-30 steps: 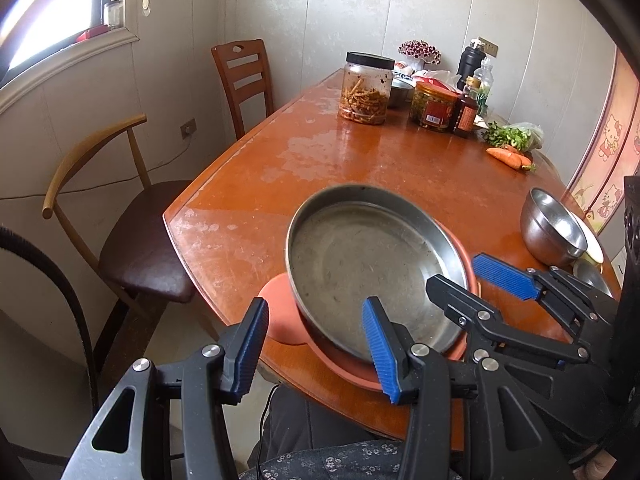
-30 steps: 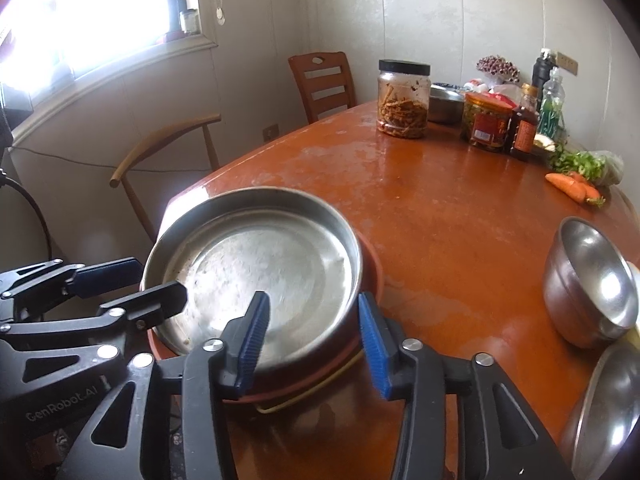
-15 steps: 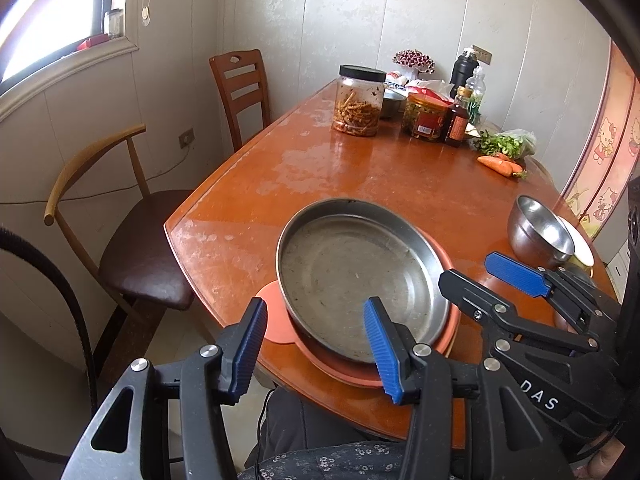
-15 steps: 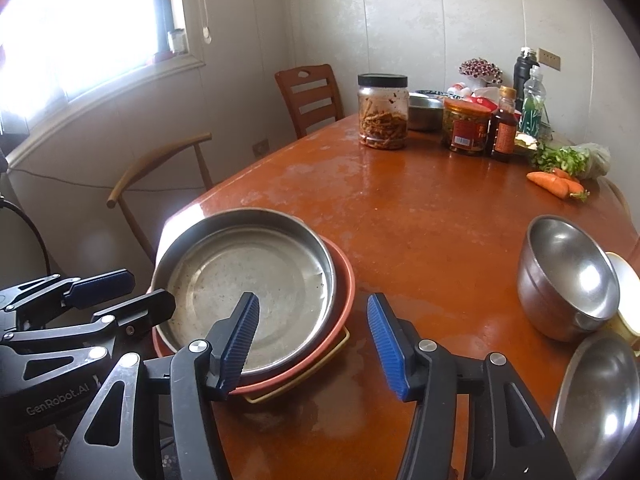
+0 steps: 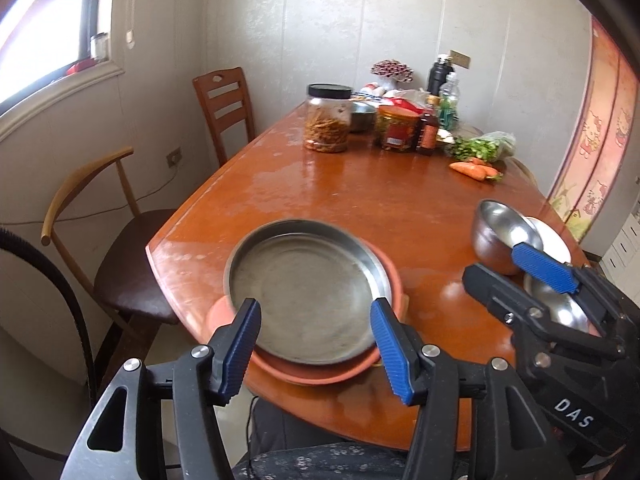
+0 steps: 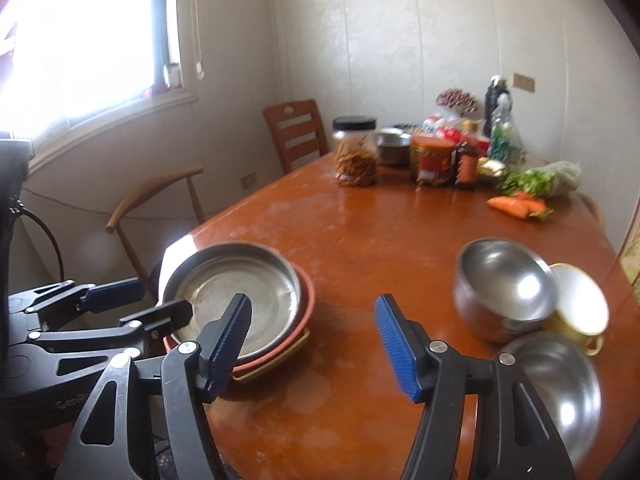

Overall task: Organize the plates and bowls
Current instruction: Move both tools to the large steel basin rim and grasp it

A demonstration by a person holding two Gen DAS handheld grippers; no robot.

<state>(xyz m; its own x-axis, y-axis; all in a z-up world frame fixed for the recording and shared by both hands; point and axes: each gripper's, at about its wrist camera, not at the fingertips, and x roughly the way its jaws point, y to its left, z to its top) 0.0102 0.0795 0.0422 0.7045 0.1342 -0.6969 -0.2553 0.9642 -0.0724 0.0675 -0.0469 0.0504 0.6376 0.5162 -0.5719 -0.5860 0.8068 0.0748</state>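
Now, plate stack: steel pan [image 5: 308, 296] nests on the orange plate [image 5: 384, 276] at the bench [image 5: 352, 196] corner, so flat ware shares one pile.
Left tongs [image 5: 316, 340]: just opening, empty, above the pan.
Right tongs [image 6: 314, 344]: just opening, empty.
Bowls: steel bowl [image 6: 502, 288] at 3 o'clock of the stack, empty, unstacked.

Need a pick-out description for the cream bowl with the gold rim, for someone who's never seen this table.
Start at the orange-brown table and go to its near right edge, where three bowls cluster. Two are bare steel; the cream bowl sits tucked behind the taller steel bowl. It alone has a pale inside and a gold rim.
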